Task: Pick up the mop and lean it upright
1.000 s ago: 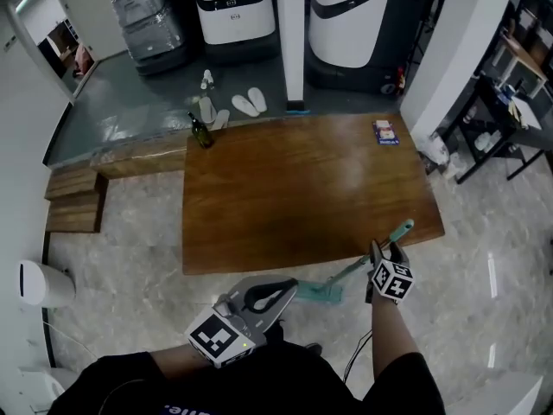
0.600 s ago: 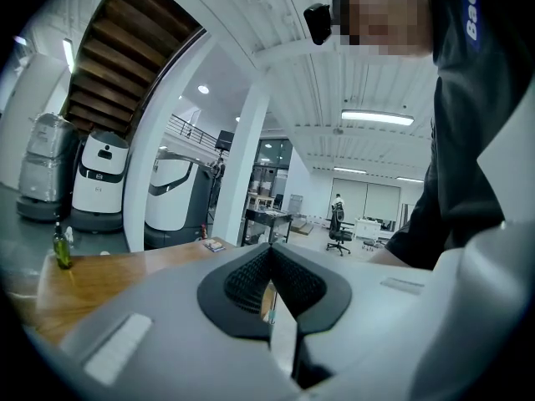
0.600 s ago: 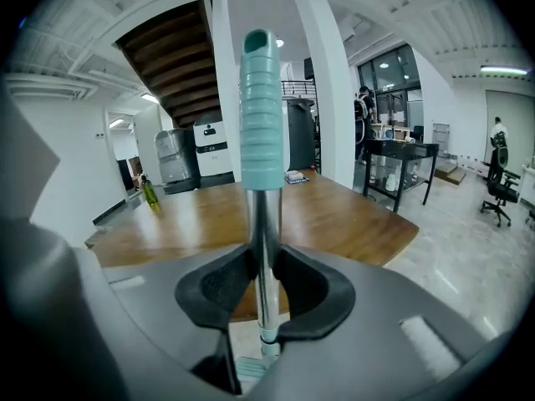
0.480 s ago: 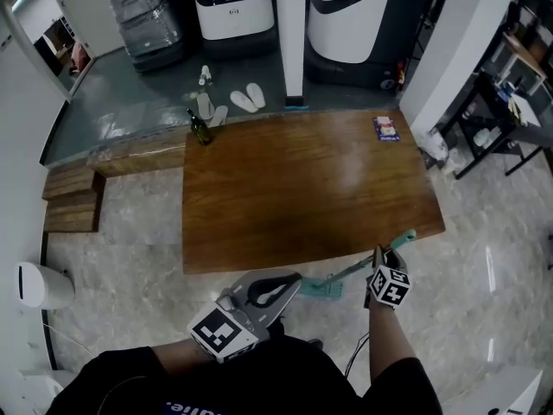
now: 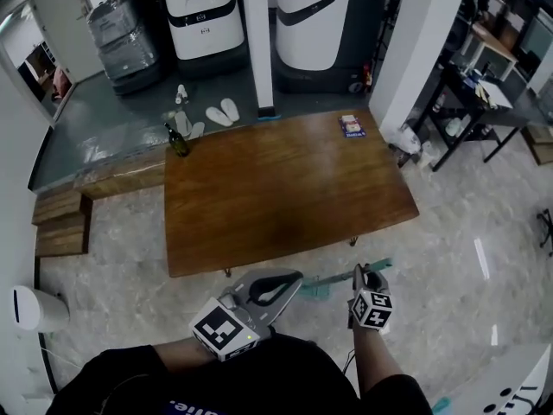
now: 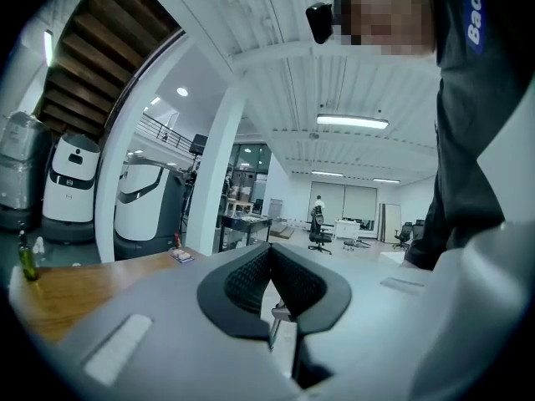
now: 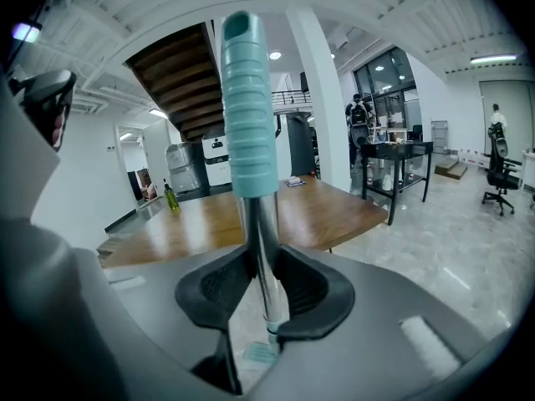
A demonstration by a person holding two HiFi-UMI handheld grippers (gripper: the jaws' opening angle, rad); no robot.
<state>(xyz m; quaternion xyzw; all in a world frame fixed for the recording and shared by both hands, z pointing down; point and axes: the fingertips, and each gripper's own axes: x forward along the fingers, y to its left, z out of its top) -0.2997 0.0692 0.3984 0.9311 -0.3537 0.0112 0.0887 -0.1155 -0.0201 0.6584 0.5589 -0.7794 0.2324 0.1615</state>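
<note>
Teal-gripped mop [image 7: 249, 115]: I hold its chrome shaft in my right gripper [image 7: 261, 284], jaws just closed onto it below the ribbed grip. Its head hangs low near the marble floor [image 5: 449, 249], beside the wooden table [image 5: 285, 188]. My left gripper [image 6: 269, 266]: jaws together, nothing between.

Open office-lab hall, large white service robots [image 5: 197, 11], office chairs [image 6: 318, 228], wooden table [image 5: 276, 188], staircase [image 6: 92, 65] overhead

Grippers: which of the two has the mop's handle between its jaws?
The right gripper: its jaws have just been closing and now clamp the teal-handled mop by its silver pole. The left gripper is shut on nothing.
</note>
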